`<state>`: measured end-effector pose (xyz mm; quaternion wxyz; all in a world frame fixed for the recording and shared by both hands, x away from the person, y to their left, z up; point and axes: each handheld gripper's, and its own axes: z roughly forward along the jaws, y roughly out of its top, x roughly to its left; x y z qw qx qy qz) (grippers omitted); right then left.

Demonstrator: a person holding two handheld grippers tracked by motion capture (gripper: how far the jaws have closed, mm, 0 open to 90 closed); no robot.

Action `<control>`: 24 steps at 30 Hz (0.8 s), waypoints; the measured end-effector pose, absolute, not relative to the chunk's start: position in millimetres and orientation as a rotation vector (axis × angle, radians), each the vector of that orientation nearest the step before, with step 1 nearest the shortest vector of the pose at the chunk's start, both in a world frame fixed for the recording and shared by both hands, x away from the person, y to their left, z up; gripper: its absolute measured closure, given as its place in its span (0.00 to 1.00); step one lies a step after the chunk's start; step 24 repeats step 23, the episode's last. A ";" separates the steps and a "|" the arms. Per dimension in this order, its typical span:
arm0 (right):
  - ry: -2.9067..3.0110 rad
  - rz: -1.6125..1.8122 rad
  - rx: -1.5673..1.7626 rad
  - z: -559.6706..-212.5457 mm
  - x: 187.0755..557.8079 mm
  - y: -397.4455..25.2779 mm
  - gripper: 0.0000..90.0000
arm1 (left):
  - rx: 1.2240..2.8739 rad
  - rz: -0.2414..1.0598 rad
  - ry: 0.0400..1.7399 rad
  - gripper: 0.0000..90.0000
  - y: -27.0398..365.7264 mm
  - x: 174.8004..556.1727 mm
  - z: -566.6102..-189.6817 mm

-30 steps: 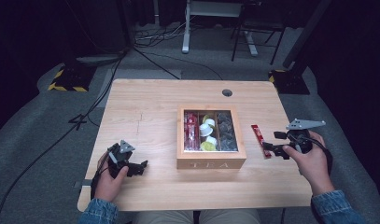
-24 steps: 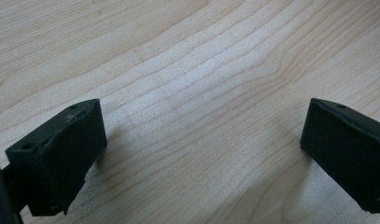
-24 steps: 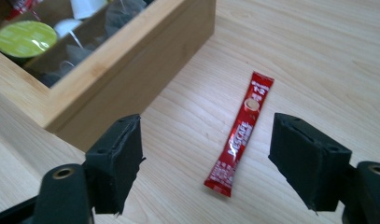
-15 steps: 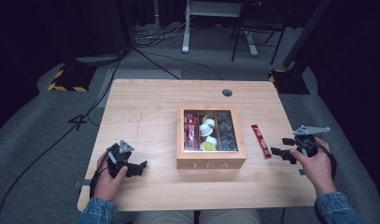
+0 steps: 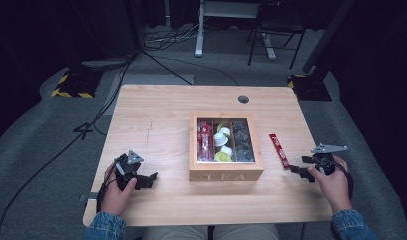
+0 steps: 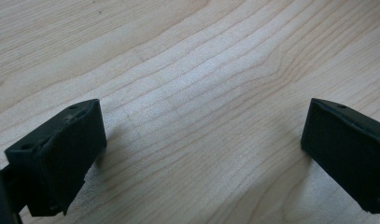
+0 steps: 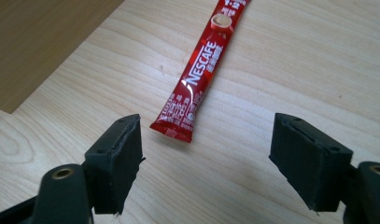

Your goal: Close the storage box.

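Two wide-open grippers rest on our table (image 5: 156, 115), a red coffee stick (image 5: 279, 149) lying loose beside the tea box (image 5: 226, 174).

We hold the right gripper (image 5: 302, 170) at about four o'clock from the box, jaws spread wide and empty; in the right gripper view the stick (image 7: 201, 70) lies flat just ahead of them, running off toward one o'clock, untouched. Our left gripper (image 5: 147, 180) sits at eight o'clock from the box, jaws equally wide over bare wood (image 6: 192, 93). The box's three compartments hold red sticks (image 5: 205, 141) on the left, white and yellow capsules (image 5: 222, 142) in the middle and dark packets (image 5: 242, 141) on the right.
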<state>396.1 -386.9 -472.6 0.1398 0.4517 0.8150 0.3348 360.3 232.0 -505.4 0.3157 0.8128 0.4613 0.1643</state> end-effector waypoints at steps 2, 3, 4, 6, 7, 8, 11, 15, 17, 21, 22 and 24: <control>2.352 0.968 1.309 -477.1 394.6 -387.1 0.28 | 2.141 0.433 1.214 0.00 232.0 360.3 -505.5; 2.351 0.969 1.310 -480.2 393.3 -386.7 0.28 | 2.141 0.433 1.214 0.00 232.0 360.3 -505.5; 2.351 0.972 1.312 -482.3 392.1 -386.3 0.28 | 2.141 0.433 1.215 0.00 232.0 360.3 -505.5; 2.352 0.979 1.305 -486.0 390.3 -385.8 0.28 | 2.141 0.433 1.214 0.00 232.0 360.3 -505.5; 2.351 0.981 1.309 -487.8 389.1 -385.5 0.27 | 2.141 0.433 1.215 0.00 232.0 360.3 -505.5; 2.347 0.980 1.306 -489.6 388.3 -385.4 0.27 | 2.141 0.433 1.215 0.00 232.0 360.3 -505.5; 2.338 0.992 1.300 -493.7 386.4 -385.0 0.24 | 2.141 0.433 1.215 0.00 232.0 360.3 -505.5; 2.306 1.005 1.260 -498.8 383.5 -382.8 0.18 | 2.141 0.433 1.215 0.00 232.0 360.3 -505.5; 2.283 1.009 1.253 -501.4 382.6 -381.2 0.15 | 2.140 0.434 1.215 0.00 232.0 360.1 -505.5; 2.265 0.984 1.225 -503.6 381.8 -378.6 0.15 | 2.126 0.447 1.249 0.00 231.2 357.3 -505.6; 2.264 0.984 1.224 -503.6 381.8 -378.6 0.15 | 2.121 0.449 1.259 0.00 230.7 356.7 -505.6; 2.264 0.984 1.225 -503.7 381.8 -378.5 0.15 | 2.121 0.449 1.259 0.00 230.7 356.7 -505.6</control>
